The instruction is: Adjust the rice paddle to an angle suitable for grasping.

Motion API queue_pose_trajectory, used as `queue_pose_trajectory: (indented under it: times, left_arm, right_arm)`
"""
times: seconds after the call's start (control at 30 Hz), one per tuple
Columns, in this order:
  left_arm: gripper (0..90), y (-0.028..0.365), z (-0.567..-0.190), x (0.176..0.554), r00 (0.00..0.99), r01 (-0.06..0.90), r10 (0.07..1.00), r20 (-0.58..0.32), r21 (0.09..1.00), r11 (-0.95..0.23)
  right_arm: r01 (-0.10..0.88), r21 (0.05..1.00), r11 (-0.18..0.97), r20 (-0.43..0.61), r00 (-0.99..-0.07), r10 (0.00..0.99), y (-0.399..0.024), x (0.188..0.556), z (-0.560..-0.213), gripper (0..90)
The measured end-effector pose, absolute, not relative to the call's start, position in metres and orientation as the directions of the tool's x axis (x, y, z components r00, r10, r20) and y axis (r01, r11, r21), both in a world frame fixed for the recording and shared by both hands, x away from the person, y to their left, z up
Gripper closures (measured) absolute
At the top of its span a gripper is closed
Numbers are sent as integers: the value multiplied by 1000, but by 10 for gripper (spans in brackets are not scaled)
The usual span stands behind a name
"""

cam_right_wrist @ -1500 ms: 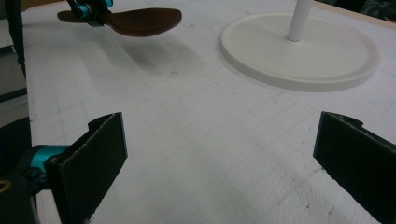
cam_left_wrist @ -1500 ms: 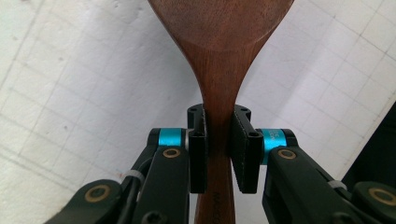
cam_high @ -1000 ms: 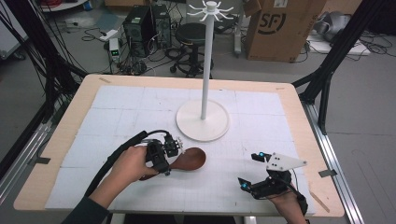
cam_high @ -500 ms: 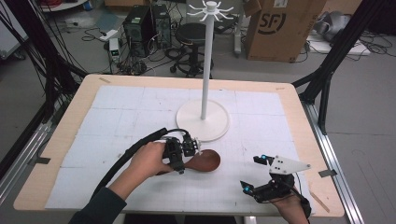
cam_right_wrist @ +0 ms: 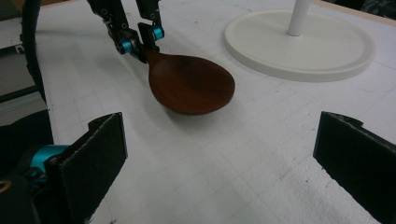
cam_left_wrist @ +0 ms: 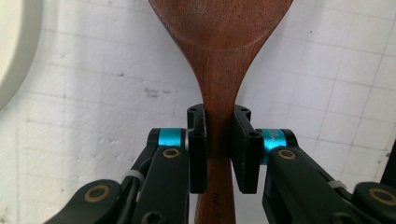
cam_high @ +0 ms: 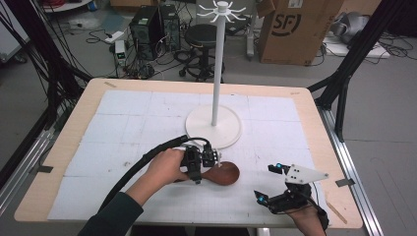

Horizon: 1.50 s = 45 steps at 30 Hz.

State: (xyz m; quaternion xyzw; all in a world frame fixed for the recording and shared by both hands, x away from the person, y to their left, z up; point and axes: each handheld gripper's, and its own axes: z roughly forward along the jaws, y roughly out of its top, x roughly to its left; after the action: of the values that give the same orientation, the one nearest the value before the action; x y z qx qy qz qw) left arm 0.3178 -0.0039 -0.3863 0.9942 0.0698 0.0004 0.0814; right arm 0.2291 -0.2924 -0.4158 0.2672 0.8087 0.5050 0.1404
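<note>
Nearest the person, the right gripper rests low over the counter's white mat, jaws wide with nothing between them. Just beyond, the left gripper clamps the neck of the wooden spoon, its bowl pointing toward the white stand behind.

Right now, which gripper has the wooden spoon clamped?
The left gripper: its pads pinch the neck of the wooden spoon. The right gripper stands wide open, nothing between its pads, short of the bowl.
</note>
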Motion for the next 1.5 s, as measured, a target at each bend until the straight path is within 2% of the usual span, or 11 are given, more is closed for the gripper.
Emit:
queue_pose_trajectory:
  times: [0.3,0.53,0.7,1.13,1.2,1.37,1.5]
  left_arm:
    - [784,-13,-393,317,996,85,83,-19,173,-981]
    - [784,-16,-394,320,997,81,80,-16,168,-982]
    - [783,-26,-395,319,999,37,36,-9,162,-986]
    - [775,-31,-401,322,1000,12,11,-11,164,-986]
    - [754,-31,-401,323,1000,12,11,-5,164,-986]
    - [632,-28,-399,325,1000,30,30,0,181,-983]
    - [622,-20,-391,324,999,37,40,13,181,-983]
  right_arm:
    - [290,891,349,43,-819,573,-292,229,-416,15]
    - [292,891,349,42,-817,575,-293,230,-417,15]
    - [294,890,349,45,-818,574,-292,230,-417,15]
    - [298,889,347,48,-816,576,-294,229,-417,15]
    - [296,889,349,46,-817,575,-293,229,-417,15]
    - [297,889,350,47,-817,575,-293,229,-417,15]
    - [294,890,350,43,-816,577,-295,229,-417,15]
